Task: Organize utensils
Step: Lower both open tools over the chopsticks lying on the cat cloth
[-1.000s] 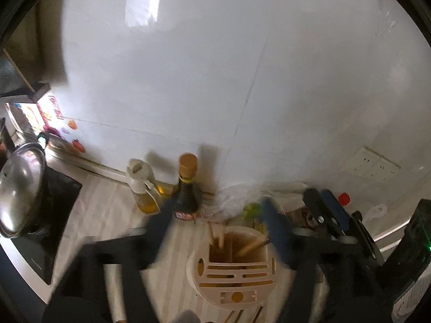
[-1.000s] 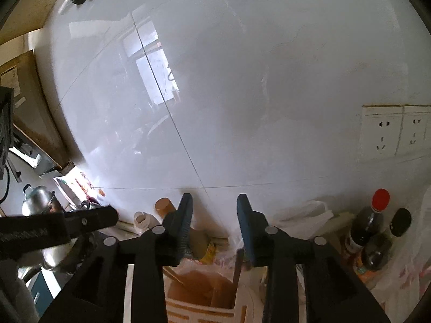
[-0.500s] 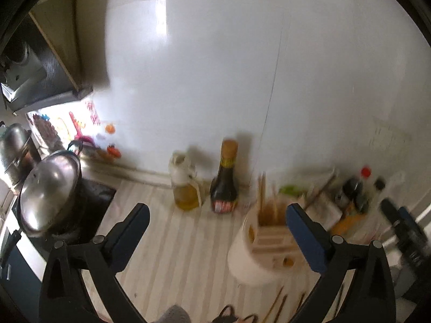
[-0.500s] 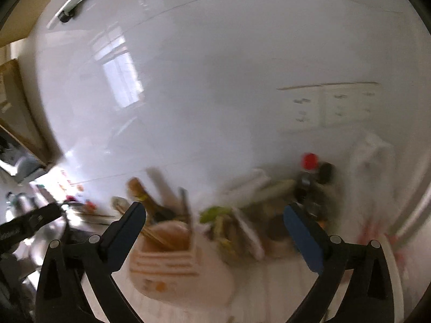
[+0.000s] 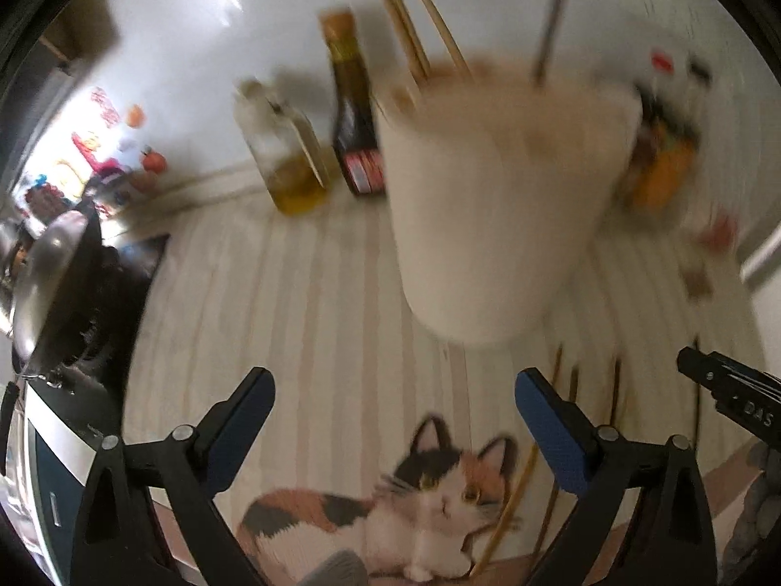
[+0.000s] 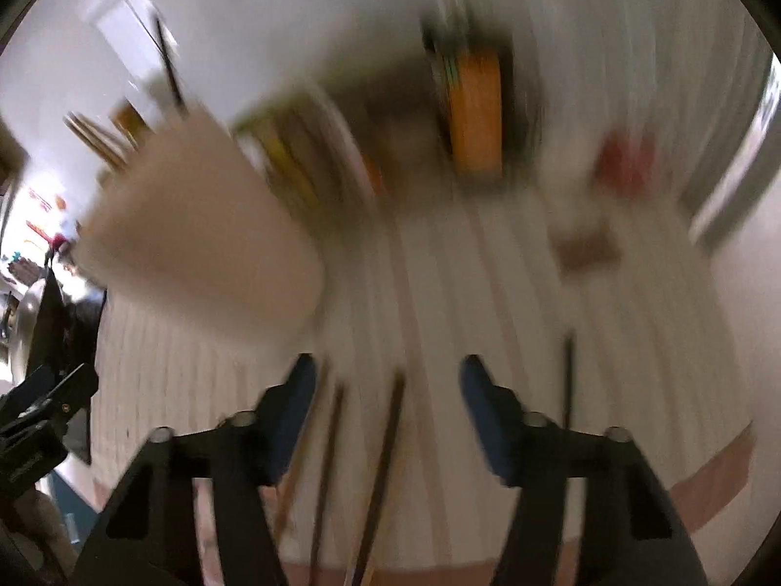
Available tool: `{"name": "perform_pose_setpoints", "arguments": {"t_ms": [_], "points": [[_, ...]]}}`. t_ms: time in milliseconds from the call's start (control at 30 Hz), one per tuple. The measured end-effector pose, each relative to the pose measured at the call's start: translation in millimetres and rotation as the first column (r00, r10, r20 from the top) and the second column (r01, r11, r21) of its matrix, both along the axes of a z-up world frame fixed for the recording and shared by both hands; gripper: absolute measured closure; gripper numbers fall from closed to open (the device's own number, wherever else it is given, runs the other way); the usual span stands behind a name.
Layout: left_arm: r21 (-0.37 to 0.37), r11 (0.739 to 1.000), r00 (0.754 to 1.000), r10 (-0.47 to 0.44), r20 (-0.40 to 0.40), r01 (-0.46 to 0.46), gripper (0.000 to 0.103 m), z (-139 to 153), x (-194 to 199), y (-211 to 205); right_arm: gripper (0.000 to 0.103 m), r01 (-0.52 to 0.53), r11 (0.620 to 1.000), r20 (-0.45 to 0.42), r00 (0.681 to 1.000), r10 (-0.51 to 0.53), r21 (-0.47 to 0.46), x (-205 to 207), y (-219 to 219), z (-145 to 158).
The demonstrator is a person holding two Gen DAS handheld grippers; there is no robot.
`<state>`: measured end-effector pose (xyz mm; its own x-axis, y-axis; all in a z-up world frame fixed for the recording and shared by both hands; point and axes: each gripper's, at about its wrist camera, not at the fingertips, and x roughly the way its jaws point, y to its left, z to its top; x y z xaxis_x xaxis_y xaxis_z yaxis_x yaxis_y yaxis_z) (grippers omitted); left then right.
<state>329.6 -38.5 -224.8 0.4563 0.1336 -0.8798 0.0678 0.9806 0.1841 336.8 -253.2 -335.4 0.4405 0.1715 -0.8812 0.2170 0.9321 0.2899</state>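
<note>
A beige utensil holder point(image 5: 493, 205) stands on a striped mat and holds several chopsticks point(image 5: 415, 29); it also shows blurred in the right wrist view point(image 6: 200, 234). Loose chopsticks point(image 5: 571, 420) lie on the mat in front of it. My left gripper point(image 5: 393, 415) is open and empty, low over the mat. My right gripper point(image 6: 383, 390) is open and empty, with loose chopsticks point(image 6: 385, 444) lying on the mat between and below its fingers.
An oil bottle point(image 5: 288, 146) and a dark sauce bottle point(image 5: 354, 112) stand by the wall. A lidded pot point(image 5: 44, 273) sits on a stove at left. Blurred jars and packets point(image 6: 476, 107) crowd the back right. A cat picture point(image 5: 390, 503) marks the mat's near edge.
Both grippers have dropped from facing the wall to low over the mat. The right gripper's jaws went from nearly shut to open. The holder now looms close and loose chopsticks show.
</note>
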Motion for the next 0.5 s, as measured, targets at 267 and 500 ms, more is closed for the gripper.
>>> {"name": "perform_pose_setpoints", "arguments": {"t_ms": [267, 500], "points": [[-0.049, 0.995, 0.965, -0.092, -0.244, 0.082, 0.047, -71, -6, -18, 0.057, -0.047, 0.998, -0.186, 0.981, 0.056, 0.052, -14, 16, -69], [-0.082, 0.985, 0.934, -0.17, -0.315, 0.152, 0.049, -94, -8, -42, 0.096, -0.084, 0.996, -0.229, 0.97, 0.075, -0.026, -27, 25, -84]]}}
